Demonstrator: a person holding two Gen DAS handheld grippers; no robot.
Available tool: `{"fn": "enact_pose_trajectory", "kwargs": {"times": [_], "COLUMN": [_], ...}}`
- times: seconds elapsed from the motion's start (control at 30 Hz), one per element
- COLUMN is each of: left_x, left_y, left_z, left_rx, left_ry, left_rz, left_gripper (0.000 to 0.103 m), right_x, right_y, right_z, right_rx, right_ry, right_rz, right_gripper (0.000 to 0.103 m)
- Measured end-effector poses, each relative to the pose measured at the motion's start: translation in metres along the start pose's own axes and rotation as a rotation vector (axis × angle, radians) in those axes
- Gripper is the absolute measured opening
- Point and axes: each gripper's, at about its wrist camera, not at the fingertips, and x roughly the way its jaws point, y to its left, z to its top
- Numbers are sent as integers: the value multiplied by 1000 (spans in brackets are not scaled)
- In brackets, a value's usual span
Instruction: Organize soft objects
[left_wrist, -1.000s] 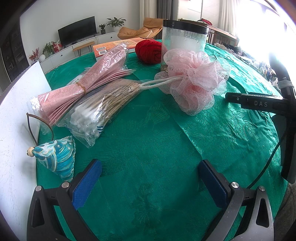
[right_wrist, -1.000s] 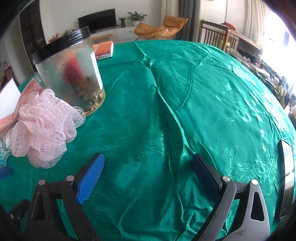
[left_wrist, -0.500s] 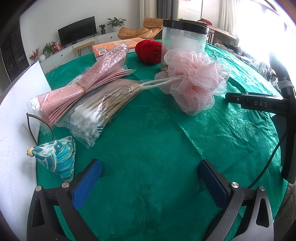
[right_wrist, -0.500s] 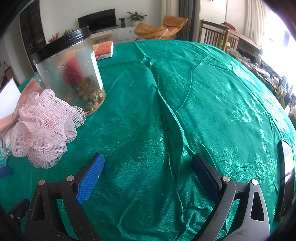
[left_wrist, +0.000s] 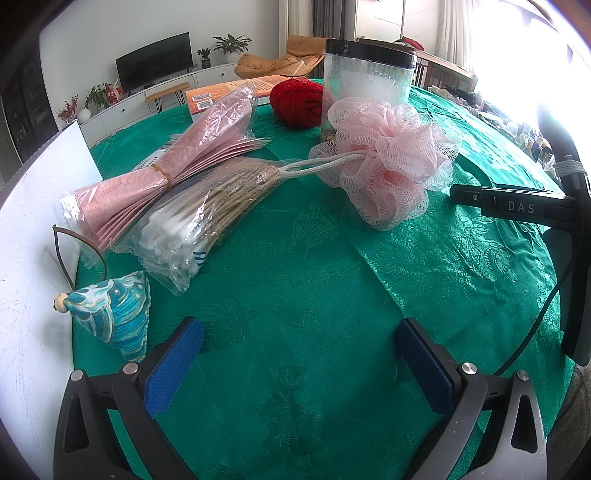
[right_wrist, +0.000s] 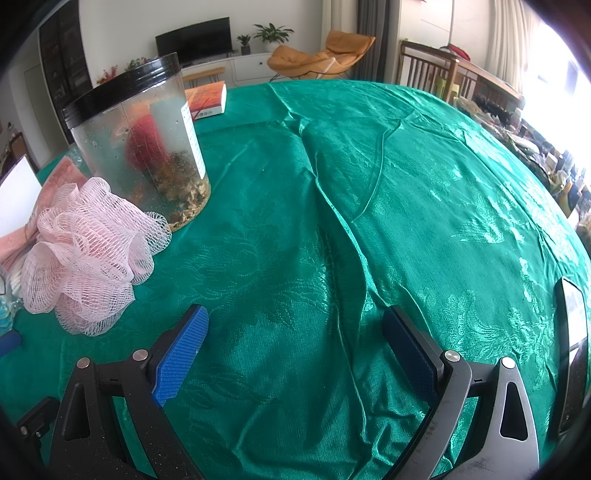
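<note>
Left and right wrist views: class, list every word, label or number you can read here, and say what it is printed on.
"DAS": white letters on the black bar of the right gripper.
Orange book: cover print too small to read.
Clear jar: white label print too blurred to read.
Cotton swab bag: blue markings, not legible.

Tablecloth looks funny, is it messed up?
A bit. The green tablecloth has long raised wrinkles running down its middle toward the open right claw. Nothing looks spilled or broken.
</note>
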Motion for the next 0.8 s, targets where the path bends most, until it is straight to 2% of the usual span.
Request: {"fn": "enact_pose_trajectory", "kwargs": {"times": [0.8], "left_x": [1], "left_y": [0], "left_z": [2], "left_rx": [-11], "left_ry": [2], "left_rz": [9], "left_gripper": [103], "right_x": [0], "right_y": [0], "right_z": [0], "right_rx": [0], "right_ry": [0], "right_rz": [0], "right_gripper": [97]}}
